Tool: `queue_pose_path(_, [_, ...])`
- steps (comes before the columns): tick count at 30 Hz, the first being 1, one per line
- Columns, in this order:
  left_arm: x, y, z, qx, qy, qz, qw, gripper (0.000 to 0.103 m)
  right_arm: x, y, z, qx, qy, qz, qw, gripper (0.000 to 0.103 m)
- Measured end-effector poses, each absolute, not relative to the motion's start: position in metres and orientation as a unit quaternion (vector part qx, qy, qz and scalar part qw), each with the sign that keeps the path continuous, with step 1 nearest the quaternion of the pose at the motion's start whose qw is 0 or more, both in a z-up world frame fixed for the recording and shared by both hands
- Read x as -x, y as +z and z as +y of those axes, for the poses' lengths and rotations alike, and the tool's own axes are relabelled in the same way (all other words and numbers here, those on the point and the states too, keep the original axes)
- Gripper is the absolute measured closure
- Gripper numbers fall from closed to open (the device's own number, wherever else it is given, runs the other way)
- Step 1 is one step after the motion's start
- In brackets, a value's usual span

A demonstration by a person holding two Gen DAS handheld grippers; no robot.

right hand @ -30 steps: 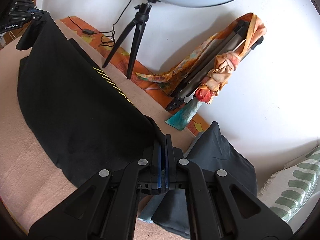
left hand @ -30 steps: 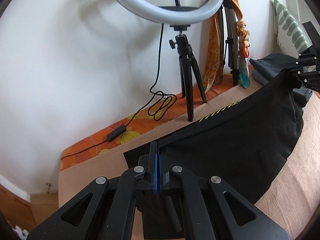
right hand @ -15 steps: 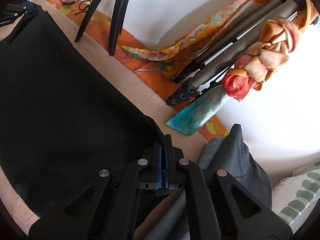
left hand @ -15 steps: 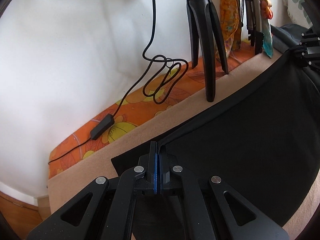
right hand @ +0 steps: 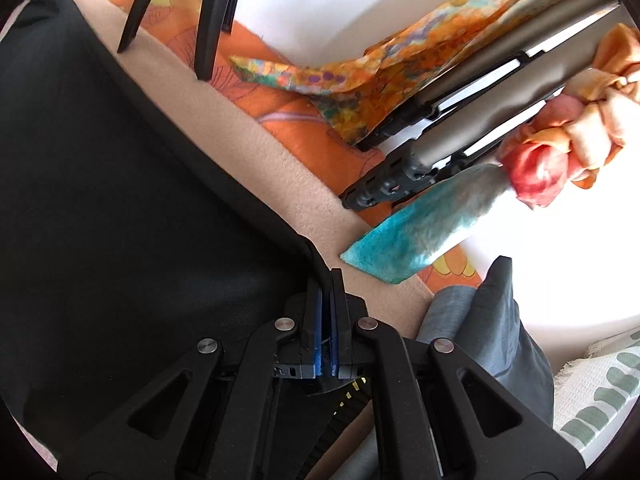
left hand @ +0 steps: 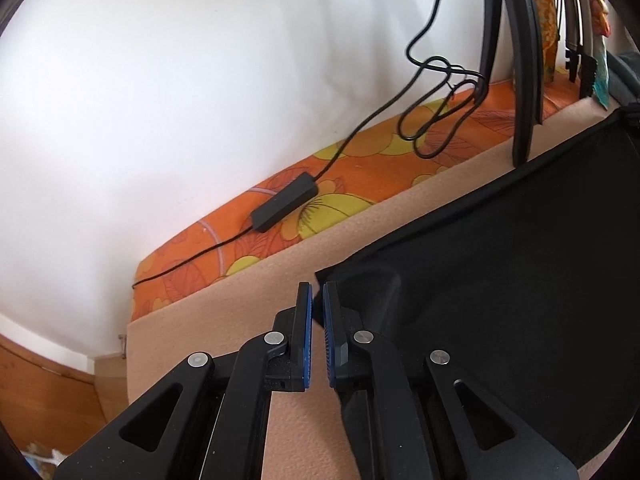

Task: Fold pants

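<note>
One pair of black pants (left hand: 500, 264) lies spread on one beige blanket (left hand: 256, 292). Two grippers show, one per camera: the left gripper (left hand: 316, 312) and the right gripper (right hand: 330, 300), each with two fingers and two blue pads. One orange floral sheet (left hand: 360, 164) runs along the wall. One black cable (left hand: 424, 40) carries one inline control box (left hand: 284, 202). Two black tripod legs (right hand: 208, 20) stand on the blanket. Two grey folded stand legs (right hand: 480, 132) lean against the wall. One grey garment (right hand: 492, 320). One leaf-patterned pillow (right hand: 596, 396). One teal cloth end (right hand: 420, 232). One orange patterned scarf (right hand: 400, 80).
</note>
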State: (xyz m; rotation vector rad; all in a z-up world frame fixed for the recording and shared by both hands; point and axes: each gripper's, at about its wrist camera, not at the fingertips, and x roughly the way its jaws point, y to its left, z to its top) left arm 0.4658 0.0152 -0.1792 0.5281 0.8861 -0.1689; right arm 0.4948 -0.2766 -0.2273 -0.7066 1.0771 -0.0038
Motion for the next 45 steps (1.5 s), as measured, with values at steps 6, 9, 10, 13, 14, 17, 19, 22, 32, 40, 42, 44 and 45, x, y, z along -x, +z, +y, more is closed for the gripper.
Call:
queue_pose_path(6, [-0.443,-0.147,0.035,-0.242,-0.063,0.396,0.883,0.094,-0.491,-0.204,-0.282,0.297,-0.021,0.487,0.822,0.049])
queue_pose_path(9, [-0.418,-0.135,0.035,-0.225,-0.090,0.386,0.890,0.094,-0.476,-0.175,-0.292,0.262,-0.023,0.470,0.842,0.045])
queue_pose_path(10, [-0.407,-0.131,0.035,-0.215,-0.104,0.385,0.891,0.094,-0.467,-0.165,-0.296,0.240,-0.020,0.468,0.850,0.045])
queue_pose_path(13, [-0.372,-0.128,0.031,-0.194,-0.146,0.382,0.892,0.094,-0.433,-0.138,-0.308,0.154,0.001,0.462,0.873,0.041])
queue_pose_path(14, [-0.361,-0.130,0.026,-0.188,-0.165,0.381,0.890,0.093,-0.417,-0.131,-0.312,0.121,0.008,0.461,0.879,0.035])
queue_pose_path(17, [-0.327,-0.137,0.018,-0.164,-0.212,0.388,0.882,0.087,-0.368,-0.126,-0.321,0.034,0.020,0.461,0.887,0.027])
queue_pose_path(19, [-0.310,-0.149,0.011,-0.149,-0.239,0.398,0.873,0.086,-0.344,-0.137,-0.330,-0.025,0.009,0.474,0.880,0.026])
queue_pose_path(22, [-0.286,-0.165,0.001,-0.138,-0.279,0.410,0.857,0.086,-0.319,-0.162,-0.339,-0.104,0.001,0.499,0.860,0.026])
queue_pose_path(32, [-0.260,-0.195,-0.022,-0.131,-0.325,0.440,0.827,0.086,-0.303,-0.220,-0.332,-0.268,0.003,0.520,0.811,0.026])
queue_pose_path(40, [-0.269,-0.208,-0.027,-0.132,-0.319,0.441,0.828,0.086,-0.318,-0.222,-0.333,-0.302,-0.029,0.481,0.823,0.030])
queue_pose_path(42, [-0.272,-0.211,-0.028,-0.132,-0.320,0.441,0.828,0.086,-0.320,-0.223,-0.336,-0.306,-0.042,0.475,0.824,0.057])
queue_pose_path(44, [-0.274,-0.214,-0.030,-0.144,-0.318,0.438,0.828,0.086,-0.323,-0.228,-0.339,-0.333,-0.026,0.476,0.813,0.091])
queue_pose_path(45, [-0.274,-0.216,-0.032,-0.150,-0.315,0.437,0.829,0.085,-0.323,-0.227,-0.341,-0.343,-0.021,0.472,0.812,0.092])
